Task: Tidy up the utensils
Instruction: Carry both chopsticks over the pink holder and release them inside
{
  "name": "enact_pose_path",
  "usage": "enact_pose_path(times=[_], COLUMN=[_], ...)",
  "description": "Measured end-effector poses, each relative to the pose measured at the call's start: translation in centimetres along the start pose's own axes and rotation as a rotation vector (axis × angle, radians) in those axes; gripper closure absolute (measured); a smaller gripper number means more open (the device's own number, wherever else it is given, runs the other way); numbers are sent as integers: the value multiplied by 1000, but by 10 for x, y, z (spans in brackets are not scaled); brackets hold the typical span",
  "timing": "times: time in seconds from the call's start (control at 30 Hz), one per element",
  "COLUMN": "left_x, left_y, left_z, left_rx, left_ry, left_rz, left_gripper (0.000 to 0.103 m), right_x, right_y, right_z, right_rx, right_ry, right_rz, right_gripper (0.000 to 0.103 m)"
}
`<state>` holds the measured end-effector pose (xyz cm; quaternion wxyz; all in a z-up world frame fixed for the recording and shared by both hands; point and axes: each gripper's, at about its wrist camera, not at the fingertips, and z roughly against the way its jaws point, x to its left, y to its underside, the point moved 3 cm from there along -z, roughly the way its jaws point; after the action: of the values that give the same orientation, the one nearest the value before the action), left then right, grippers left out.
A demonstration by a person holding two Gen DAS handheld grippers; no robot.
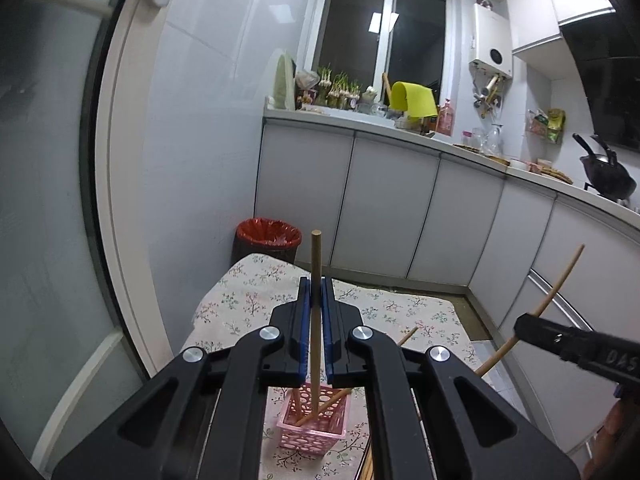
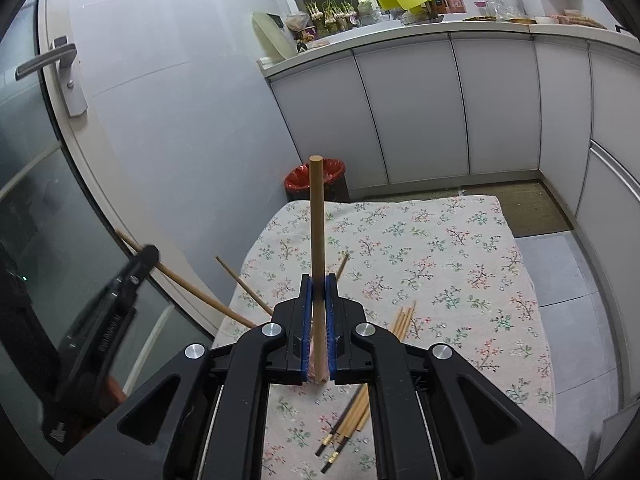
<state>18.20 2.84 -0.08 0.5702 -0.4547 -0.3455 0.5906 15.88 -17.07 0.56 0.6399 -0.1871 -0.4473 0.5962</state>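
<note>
We see the left gripper (image 1: 316, 292) clenched on one wooden chopstick (image 1: 316, 300), held upright above the pink perforated basket (image 1: 314, 420), its lower end inside the basket. Another chopstick (image 1: 324, 406) leans in that basket. The right gripper (image 2: 319, 288) grips a second upright chopstick (image 2: 317, 240). Beyond the basket, on the floral tablecloth (image 2: 460, 264), lies a loose chopstick bundle (image 2: 360, 400).
</note>
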Motion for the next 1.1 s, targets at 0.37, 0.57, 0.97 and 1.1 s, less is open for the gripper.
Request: enact_pose_path(times=[0.37, 0.57, 0.97, 1.1], left_x=[21, 28, 32, 31], left_y=[27, 40, 41, 36], left_z=[-57, -77, -84, -74], left_rx=[147, 217, 227, 214], left_ry=[-40, -41, -29, -19], left_rz=[54, 92, 111, 124], left_gripper=[97, 97, 95, 57], right_x=[6, -2, -1, -3], right_y=[1, 8, 28, 25], right_z=[-48, -81, -127, -122], right_rx=[-30, 27, 135, 129], right_ry=[-65, -21, -2, -16], right_rz=[-51, -65, -66, -86], right_gripper=[98, 98, 95, 76])
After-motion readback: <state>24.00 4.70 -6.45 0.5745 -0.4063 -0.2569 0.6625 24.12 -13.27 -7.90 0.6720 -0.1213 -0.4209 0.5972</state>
